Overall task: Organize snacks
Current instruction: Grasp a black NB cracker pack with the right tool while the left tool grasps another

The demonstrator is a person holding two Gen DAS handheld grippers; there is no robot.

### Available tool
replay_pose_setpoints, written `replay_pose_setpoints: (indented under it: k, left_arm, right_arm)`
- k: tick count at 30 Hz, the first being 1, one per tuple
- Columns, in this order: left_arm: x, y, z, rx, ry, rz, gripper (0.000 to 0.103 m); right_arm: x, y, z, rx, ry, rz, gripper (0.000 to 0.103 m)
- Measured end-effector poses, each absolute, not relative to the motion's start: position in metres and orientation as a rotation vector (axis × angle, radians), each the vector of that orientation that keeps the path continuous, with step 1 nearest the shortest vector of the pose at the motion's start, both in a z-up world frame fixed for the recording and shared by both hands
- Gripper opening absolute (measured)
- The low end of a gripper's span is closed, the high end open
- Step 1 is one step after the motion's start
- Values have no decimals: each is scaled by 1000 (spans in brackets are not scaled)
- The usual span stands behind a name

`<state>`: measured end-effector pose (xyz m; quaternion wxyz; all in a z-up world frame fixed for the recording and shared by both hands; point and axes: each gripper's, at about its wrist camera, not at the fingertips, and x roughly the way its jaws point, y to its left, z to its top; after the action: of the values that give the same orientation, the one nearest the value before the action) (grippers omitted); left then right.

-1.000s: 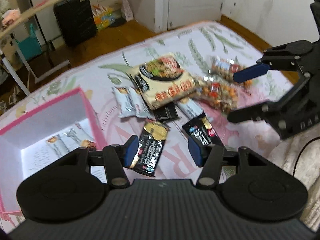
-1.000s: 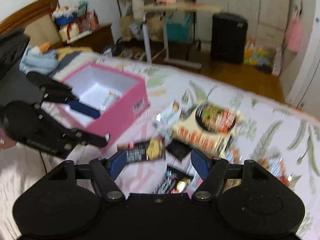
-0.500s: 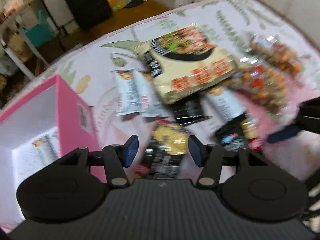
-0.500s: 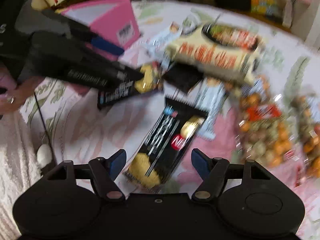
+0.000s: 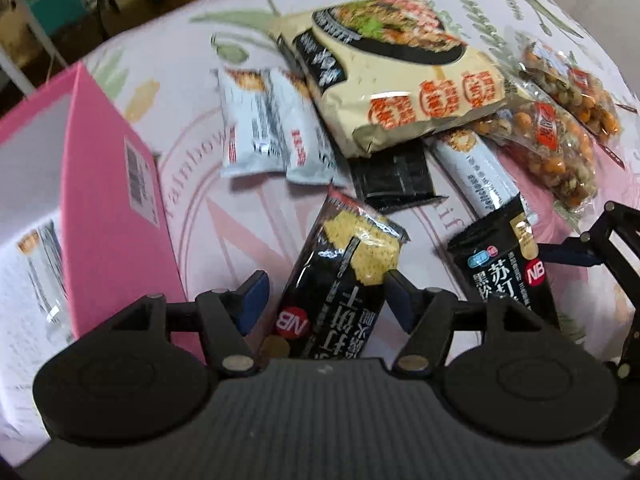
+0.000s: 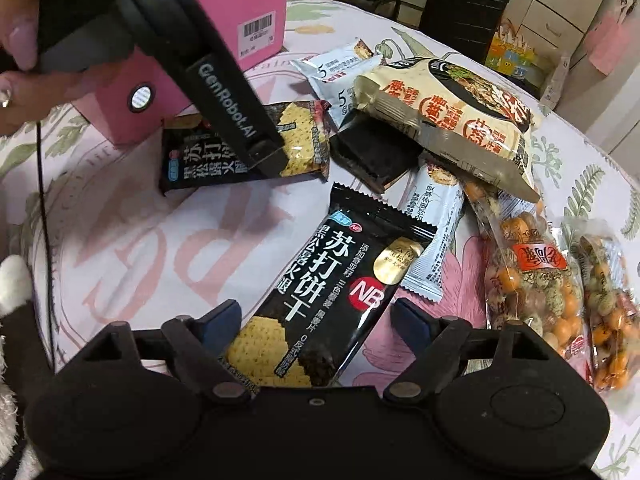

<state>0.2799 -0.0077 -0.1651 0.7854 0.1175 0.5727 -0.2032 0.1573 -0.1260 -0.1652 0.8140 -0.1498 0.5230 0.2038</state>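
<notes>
- The left gripper [image 5: 326,300] points steeply down over a black soda-cracker packet [image 5: 340,280] lying on the floral bedsheet [image 5: 168,64]; its jaws have just been opening and stand apart, with the packet's lower part between the blue pads, and whether the right-hand pad touches the wrapper's edge I cannot tell.
- The right gripper [image 6: 316,320] hangs over a second black soda-cracker packet [image 6: 336,292]; its jaws have also just been opening and stand wide apart, the packet lying slantwise between them with a gap at each pad.
- In the right wrist view the first packet [image 6: 248,148] lies just beside the pink box [image 6: 256,12], partly covered by the left gripper's finger.
- The pink box [image 5: 104,200] stands open at the left, a light wrapper faintly visible inside.
- Beyond both packets lie a cream noodle bag [image 5: 392,80], two white bar wrappers [image 5: 272,128], a small black pouch [image 5: 394,176], another white wrapper [image 5: 480,176] and two clear bags of mixed nuts [image 5: 548,136].
</notes>
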Motion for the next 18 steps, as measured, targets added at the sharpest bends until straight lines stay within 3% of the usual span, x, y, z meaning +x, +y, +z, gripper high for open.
replay_pose_setpoints:
  k: [4, 11, 18]
  left_arm:
    - [277, -7, -177, 230, 1304, -440, 65]
    - [266, -10, -175, 216, 1318, -386, 52]
    - [265, -1, -177, 72, 1397, -334, 52]
  right_arm:
    - [160, -133, -159, -362, 1115, 450, 73]
    - [173, -160, -152, -302, 1212, 436, 73]
    - [191, -187, -154, -114, 1303, 366, 78]
